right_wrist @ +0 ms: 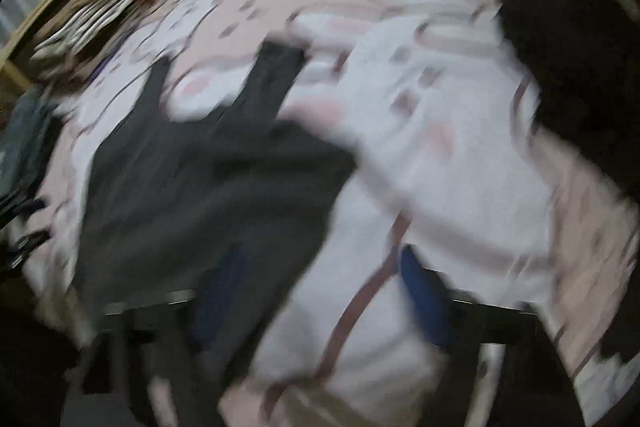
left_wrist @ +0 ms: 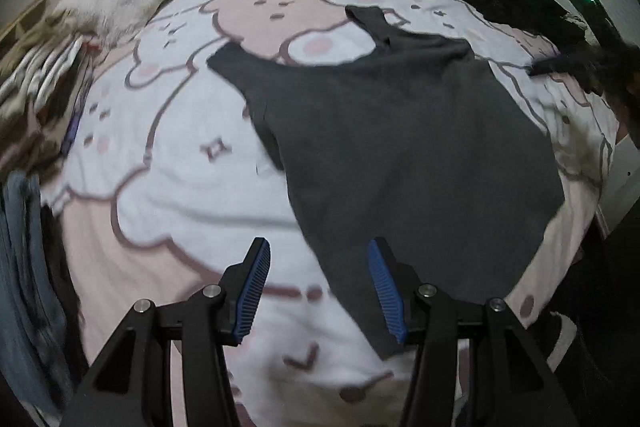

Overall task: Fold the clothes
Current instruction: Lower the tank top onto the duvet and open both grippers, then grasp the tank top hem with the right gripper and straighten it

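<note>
A: Left gripper (left_wrist: 316,287) hangs over the blanket (left_wrist: 180,167), jaws spread wide, nothing between them.
B: And the dark grey tank top (left_wrist: 400,147)?
A: Flat on the blanket, straps toward twelve o'clock, hem at six.
B: Right gripper (right_wrist: 320,295)?
A: Heavily blurred; blue pads (right_wrist: 424,299) apart, seemingly unclenched.

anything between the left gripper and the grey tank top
Nothing visible. The left gripper is open just above the bedspread, and the grey tank top lies flat right ahead, its lower edge already under the right-hand finger.
</note>
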Demonstrator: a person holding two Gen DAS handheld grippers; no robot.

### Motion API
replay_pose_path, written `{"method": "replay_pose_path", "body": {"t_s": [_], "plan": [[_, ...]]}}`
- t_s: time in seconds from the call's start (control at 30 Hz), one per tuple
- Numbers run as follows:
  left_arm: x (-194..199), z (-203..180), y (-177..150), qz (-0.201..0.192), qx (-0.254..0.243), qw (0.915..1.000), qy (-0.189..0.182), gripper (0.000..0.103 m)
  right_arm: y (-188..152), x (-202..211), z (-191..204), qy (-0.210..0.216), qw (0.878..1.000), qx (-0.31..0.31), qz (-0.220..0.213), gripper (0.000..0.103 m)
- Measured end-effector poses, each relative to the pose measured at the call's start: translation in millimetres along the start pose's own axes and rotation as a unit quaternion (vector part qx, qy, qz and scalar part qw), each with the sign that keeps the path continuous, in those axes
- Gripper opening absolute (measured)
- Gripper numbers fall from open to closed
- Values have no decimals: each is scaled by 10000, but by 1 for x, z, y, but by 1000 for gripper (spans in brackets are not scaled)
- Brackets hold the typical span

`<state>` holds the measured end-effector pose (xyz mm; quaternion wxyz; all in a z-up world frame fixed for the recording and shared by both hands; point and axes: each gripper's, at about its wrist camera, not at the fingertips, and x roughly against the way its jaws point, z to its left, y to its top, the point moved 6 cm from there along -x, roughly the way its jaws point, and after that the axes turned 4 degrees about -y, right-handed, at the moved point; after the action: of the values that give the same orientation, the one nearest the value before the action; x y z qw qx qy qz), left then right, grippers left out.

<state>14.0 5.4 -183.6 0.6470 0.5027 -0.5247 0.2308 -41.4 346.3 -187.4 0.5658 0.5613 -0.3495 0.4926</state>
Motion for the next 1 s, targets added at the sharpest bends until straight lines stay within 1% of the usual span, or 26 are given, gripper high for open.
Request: {"method": "replay_pose_path", "body": {"t_s": [0.03,0.1,0.17,0.2,0.27,0.37,0.47,0.5,0.53,0.57,0.7,0.8,0.9,0.97,1.0], "plan": [[-1,0,-7,60,91,9999,-32,51,-13,-1,5,142,9998,35,129,51],[-4,-2,-20,163,267,9995,-88,51,-40,-3,16,427,9983,105,388,42],[-4,-5,-27,175,317,9993,-62,51,-67,-5,26,711,9952,174,646,38],[-3,-7,-29,160,310,9994,-50,51,-69,-7,28,669,9957,197,616,32],[0,-11,-29,117,283,9995,-28,51,-74,-11,31,585,9964,244,555,31],[7,-16,-25,-24,292,9996,-39,51,-74,-15,35,396,9969,485,473,31],[11,-22,-21,-143,343,9993,-90,51,-66,-16,41,175,9966,761,268,30],[10,-25,-21,-139,316,9994,-63,51,-63,-17,42,121,9962,837,201,19],[9,-27,-22,-135,289,9995,-37,51,-60,-17,43,67,9957,913,135,6],[8,-29,-23,-129,257,9996,-7,51,-60,-11,34,-2,9969,778,71,3],[3,-27,-30,-1,98,9997,244,51,-63,15,-5,-277,9992,236,-183,3],[-5,-19,-34,159,189,9992,318,51,-65,35,-35,-484,9980,-172,-373,3],[-9,-13,-35,215,265,9987,380,51,-76,35,-62,-584,9962,-590,-256,3],[-11,-10,-36,255,319,9984,393,51,-84,21,-76,-375,9943,-1001,40,3],[-11,-11,-36,258,300,9984,399,51,-86,12,-77,-280,9928,-1152,161,3]]}}
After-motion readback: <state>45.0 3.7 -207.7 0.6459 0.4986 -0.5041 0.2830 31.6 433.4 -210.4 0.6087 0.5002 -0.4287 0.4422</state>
